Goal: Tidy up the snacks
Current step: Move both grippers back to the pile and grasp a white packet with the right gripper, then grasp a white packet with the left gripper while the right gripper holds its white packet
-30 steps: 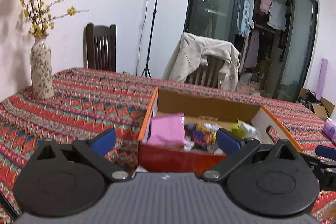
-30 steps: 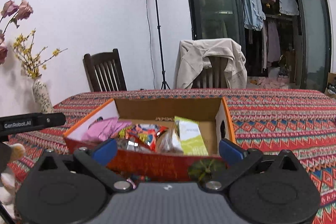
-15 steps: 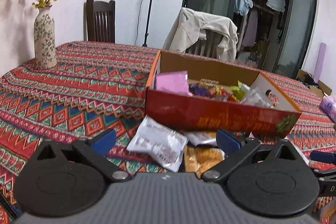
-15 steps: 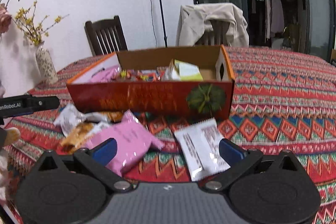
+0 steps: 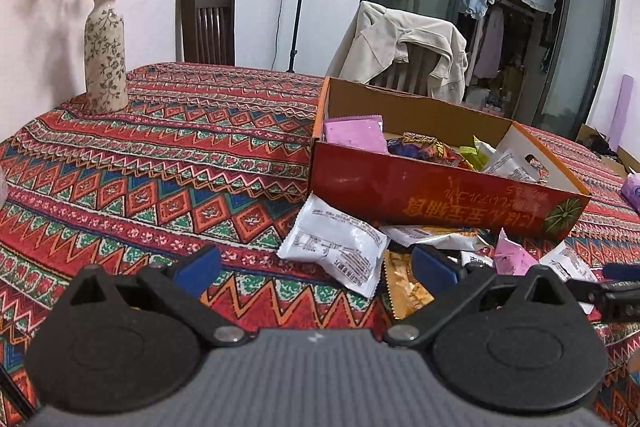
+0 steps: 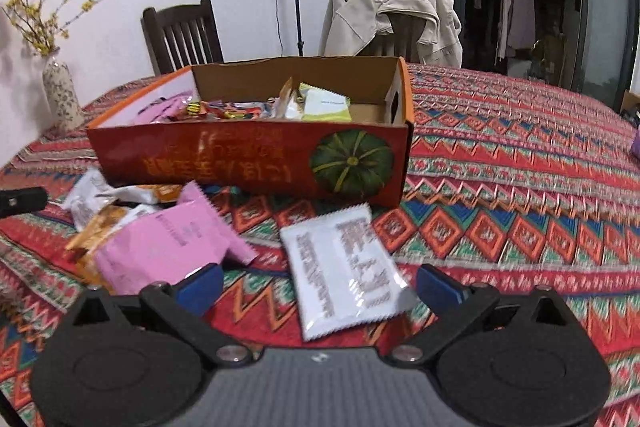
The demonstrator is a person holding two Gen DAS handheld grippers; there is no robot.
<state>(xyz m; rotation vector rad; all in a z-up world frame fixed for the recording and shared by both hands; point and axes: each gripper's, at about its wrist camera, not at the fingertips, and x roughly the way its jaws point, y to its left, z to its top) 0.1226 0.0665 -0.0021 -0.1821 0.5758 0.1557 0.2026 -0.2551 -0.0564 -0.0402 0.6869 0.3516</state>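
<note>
A red cardboard box [image 6: 248, 163] with orange rims, upside-down gold lettering and a green pumpkin printed on its front wall stands open on the bench. Inside lie a pink packet [image 5: 354, 135] at the left end, bright multicoloured wrappers [image 6: 228, 111] in the middle and a yellow-green and white packet [image 6: 326, 105] toward the right. In front of the box, loose on the bench, lie a white printed packet [image 6: 344, 267], a pink packet [image 6: 172, 247], an orange packet [image 5: 408, 287] and another white packet [image 5: 336, 251], the last three overlapping.

Packets [image 6: 344, 267] lie before the box [image 6: 248, 163] on table [image 6: 520, 187].
</note>
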